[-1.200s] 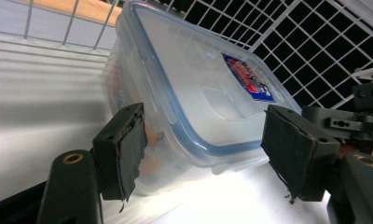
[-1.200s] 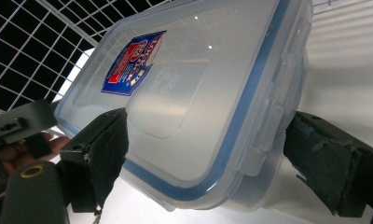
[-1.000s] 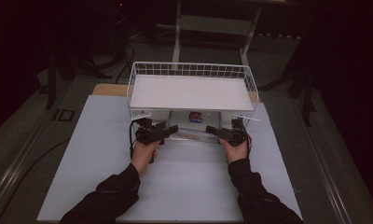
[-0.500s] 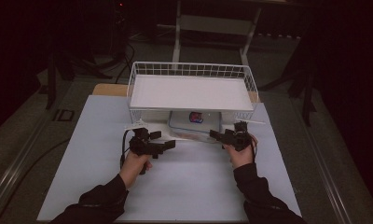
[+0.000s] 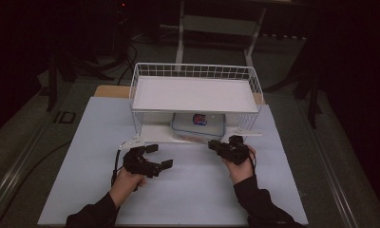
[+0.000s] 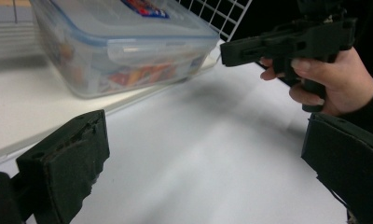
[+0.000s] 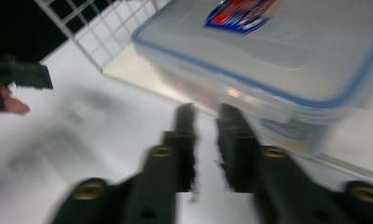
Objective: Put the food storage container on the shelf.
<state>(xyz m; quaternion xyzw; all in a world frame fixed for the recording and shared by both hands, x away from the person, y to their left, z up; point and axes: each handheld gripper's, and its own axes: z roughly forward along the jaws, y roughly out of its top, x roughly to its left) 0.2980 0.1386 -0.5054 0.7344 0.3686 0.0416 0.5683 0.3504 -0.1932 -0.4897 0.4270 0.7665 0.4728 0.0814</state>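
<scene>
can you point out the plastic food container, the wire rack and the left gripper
plastic food container [image 6: 128, 51]: left gripper view, on its clear front wall.
wire rack [image 5: 195, 71]: high view, on the back rail of its top tier.
left gripper [image 5: 160, 156]: high view, midway between its open fingertips.

— What are you working on?
— You have a table [image 5: 83, 190] with a pale, nearly white top, and a strip of wooden edge shows at its far left corner.
— And what sits on it?
— A white wire rack [image 5: 195, 95] stands at the far middle, its flat upper shelf bare. Under that shelf, on the rack's low base plate [image 6: 17, 100], you have a clear plastic container [image 5: 199, 126] with a blue-trimmed lid and a red and blue label; colourful contents show through its wall.
— Anything nearer you?
— Just bare tabletop.
</scene>
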